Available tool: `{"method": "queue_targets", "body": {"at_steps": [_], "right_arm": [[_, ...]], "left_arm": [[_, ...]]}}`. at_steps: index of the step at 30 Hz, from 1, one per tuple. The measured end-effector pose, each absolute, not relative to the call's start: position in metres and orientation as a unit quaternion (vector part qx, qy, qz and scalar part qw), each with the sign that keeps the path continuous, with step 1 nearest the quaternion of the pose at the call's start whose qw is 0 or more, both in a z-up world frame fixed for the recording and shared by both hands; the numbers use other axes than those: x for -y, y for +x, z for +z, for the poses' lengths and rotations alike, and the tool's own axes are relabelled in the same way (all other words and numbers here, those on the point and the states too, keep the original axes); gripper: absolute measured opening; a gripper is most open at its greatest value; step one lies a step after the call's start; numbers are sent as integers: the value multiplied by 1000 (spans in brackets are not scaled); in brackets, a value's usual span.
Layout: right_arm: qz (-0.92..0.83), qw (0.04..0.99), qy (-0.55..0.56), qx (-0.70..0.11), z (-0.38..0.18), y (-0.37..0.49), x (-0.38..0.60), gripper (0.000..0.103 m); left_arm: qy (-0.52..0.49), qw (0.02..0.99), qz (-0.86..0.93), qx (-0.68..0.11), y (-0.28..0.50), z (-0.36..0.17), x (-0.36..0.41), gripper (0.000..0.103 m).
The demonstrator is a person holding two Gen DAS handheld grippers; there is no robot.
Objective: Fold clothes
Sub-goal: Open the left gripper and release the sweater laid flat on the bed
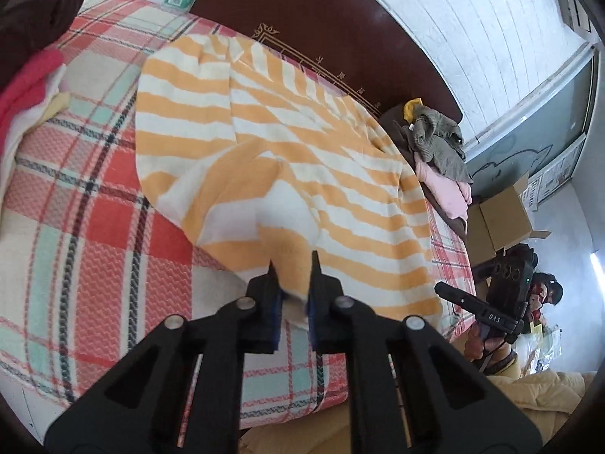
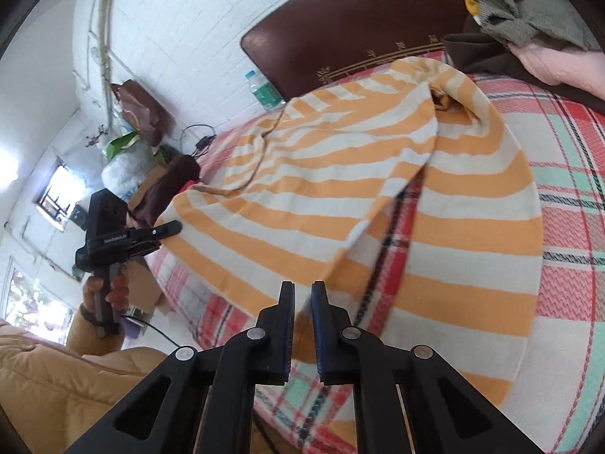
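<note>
Near hem of the striped garment is pinched by the left gripper; the right gripper is clamped on its other corner. Both corners should be lifted together, level, and carried toward the headboard so the fold lands square.

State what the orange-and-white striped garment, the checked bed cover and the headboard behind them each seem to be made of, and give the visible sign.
Striped garment: soft knitted or jersey cloth, probably; matt, and it drapes in loose folds.
Checked bed cover: woven cloth, seemingly; a zigzag weave shows in the red squares.
Headboard: glossy dark brown, leather-like or lacquered; it shines, with a gold line pattern. Which one, the pictures leave open.
</note>
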State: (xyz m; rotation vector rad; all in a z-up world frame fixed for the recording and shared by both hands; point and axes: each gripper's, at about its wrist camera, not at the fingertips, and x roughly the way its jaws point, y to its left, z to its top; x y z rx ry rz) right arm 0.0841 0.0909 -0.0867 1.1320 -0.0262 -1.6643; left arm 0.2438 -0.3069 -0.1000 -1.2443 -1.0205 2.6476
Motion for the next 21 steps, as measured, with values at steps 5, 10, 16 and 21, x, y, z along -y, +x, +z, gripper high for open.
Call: {"method": "queue_targets", "body": {"at_steps": [5, 10, 16, 21], "right_arm": [[-692, 512, 507, -34, -105, 87, -81, 19], [-718, 500, 484, -11, -92, 78, -104, 48], [-781, 401, 478, 32, -90, 33, -154, 50], [-783, 378, 494, 24, -109, 27, -161, 51]], "left_arm": [[-443, -19, 843, 305, 250, -124, 309, 13], [-402, 24, 878, 257, 270, -108, 295, 30], [-298, 96, 909, 276, 294, -61, 298, 68], [-263, 84, 924, 266, 291, -35, 295, 77]]}}
